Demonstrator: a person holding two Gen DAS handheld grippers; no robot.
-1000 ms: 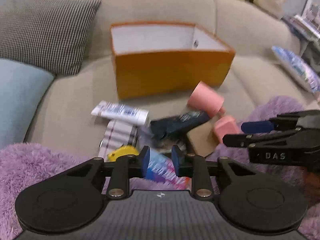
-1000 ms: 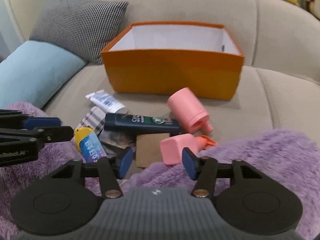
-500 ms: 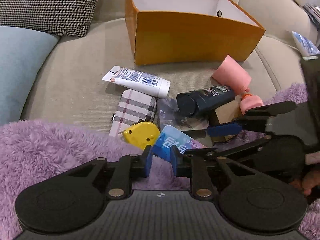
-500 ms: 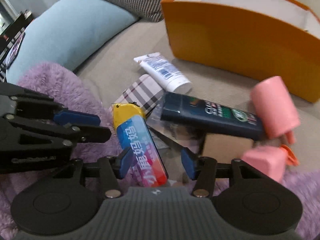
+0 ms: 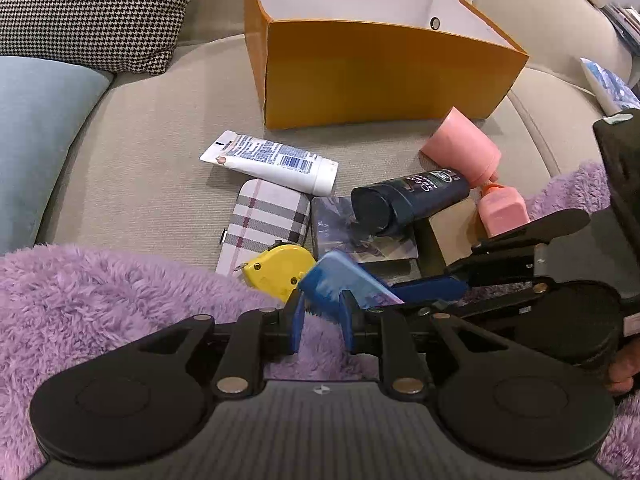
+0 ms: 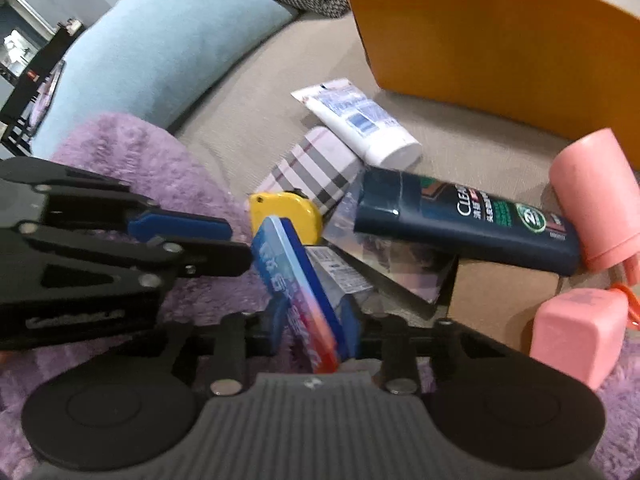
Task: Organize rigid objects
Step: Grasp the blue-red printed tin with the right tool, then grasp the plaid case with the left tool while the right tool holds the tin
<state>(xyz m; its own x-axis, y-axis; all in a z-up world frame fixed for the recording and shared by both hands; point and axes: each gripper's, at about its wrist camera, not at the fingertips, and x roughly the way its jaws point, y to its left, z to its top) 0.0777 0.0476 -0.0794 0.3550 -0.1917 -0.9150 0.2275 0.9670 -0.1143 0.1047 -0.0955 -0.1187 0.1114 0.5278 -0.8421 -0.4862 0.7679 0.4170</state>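
Observation:
A flat blue pack (image 6: pixel 292 276) with red and white print stands tilted on its edge, and my right gripper (image 6: pixel 316 320) is closing on it with both pads against its faces. My left gripper (image 5: pixel 320 320) hovers over the purple blanket with a narrow gap and nothing between its pads; its tips (image 6: pixel 240 246) sit just left of the pack's end. Behind the pack lie a yellow tape measure (image 5: pixel 276 272), a plaid case (image 5: pixel 264 220), a white tube (image 5: pixel 272 160) and a dark shampoo bottle (image 5: pixel 408 200). The orange box (image 5: pixel 380 80) stands open on the sofa beyond.
A pink cup (image 5: pixel 460 152) and a small pink bottle (image 5: pixel 502 212) lie right of the pile, on brown cardboard (image 5: pixel 444 232). A fluffy purple blanket (image 5: pixel 100 292) covers the near seat. A light blue pillow (image 5: pixel 36 140) and a checked cushion (image 5: pixel 92 8) sit on the left.
Both grippers dropped toward the pile. The right gripper swung left from the pink bottle, came around the blue pack and closed on it, tipping it onto its edge.

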